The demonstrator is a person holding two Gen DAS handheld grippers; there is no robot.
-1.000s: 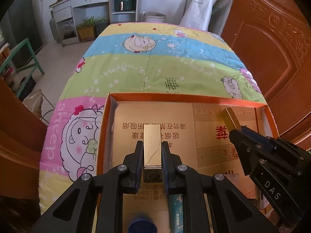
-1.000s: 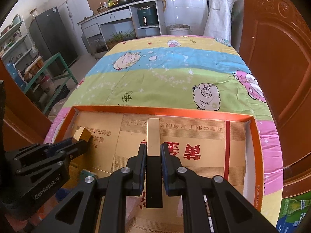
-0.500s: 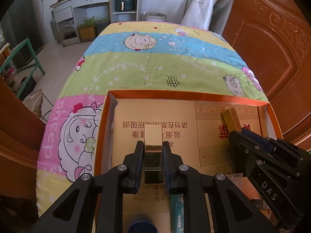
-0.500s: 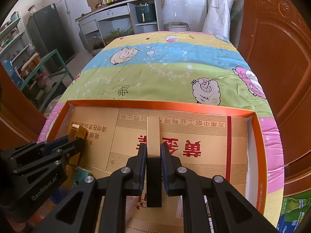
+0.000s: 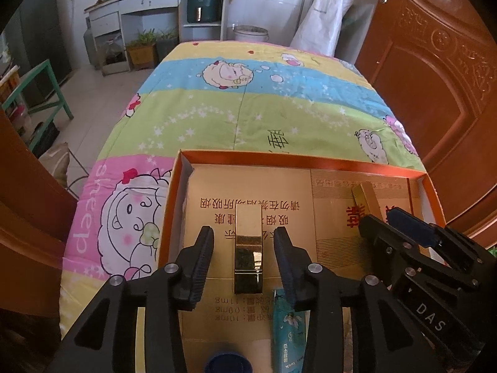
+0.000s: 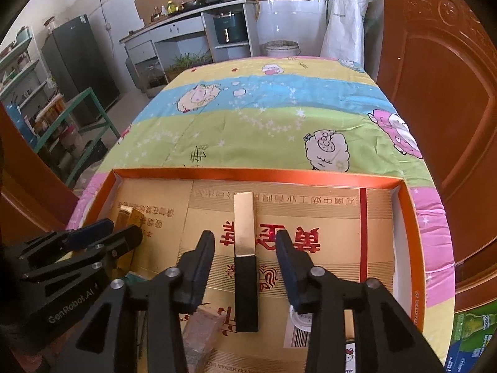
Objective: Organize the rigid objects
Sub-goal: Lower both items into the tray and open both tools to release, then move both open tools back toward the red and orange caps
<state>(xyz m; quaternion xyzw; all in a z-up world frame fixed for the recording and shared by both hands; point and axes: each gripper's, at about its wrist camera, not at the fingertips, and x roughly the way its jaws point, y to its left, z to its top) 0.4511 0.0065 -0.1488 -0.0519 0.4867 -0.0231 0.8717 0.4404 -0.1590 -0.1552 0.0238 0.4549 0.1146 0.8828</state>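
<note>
The left gripper (image 5: pixel 243 248) has just been opening its jaws, and they now stand apart on either side of a gold box (image 5: pixel 248 244) without touching it. That box lies in the orange tray (image 5: pixel 298 157), on the printed cardboard lining (gold with Chinese text), toward the tray's 9 o'clock side in the left wrist view. A teal tube (image 5: pixel 287 329) lies at 5 o'clock from the box, partly under the right-hand finger, and a blue cap (image 5: pixel 230 363) shows at the bottom edge.

The right gripper (image 6: pixel 245 248) has likewise just been opening; its jaws are parted, with a slim gold-and-black box (image 6: pixel 245 264) lying free between them near the tray's middle. In this view the left gripper sits at 9 o'clock, the gold box (image 6: pixel 129 217) just beyond its tips. A brownish block (image 6: pixel 202 332) lies at 7 o'clock from the slim box, and a barcoded item (image 6: pixel 299 329) at 4 o'clock.

The tray rests on a cartoon-sheep bedspread (image 5: pixel 248 108).
</note>
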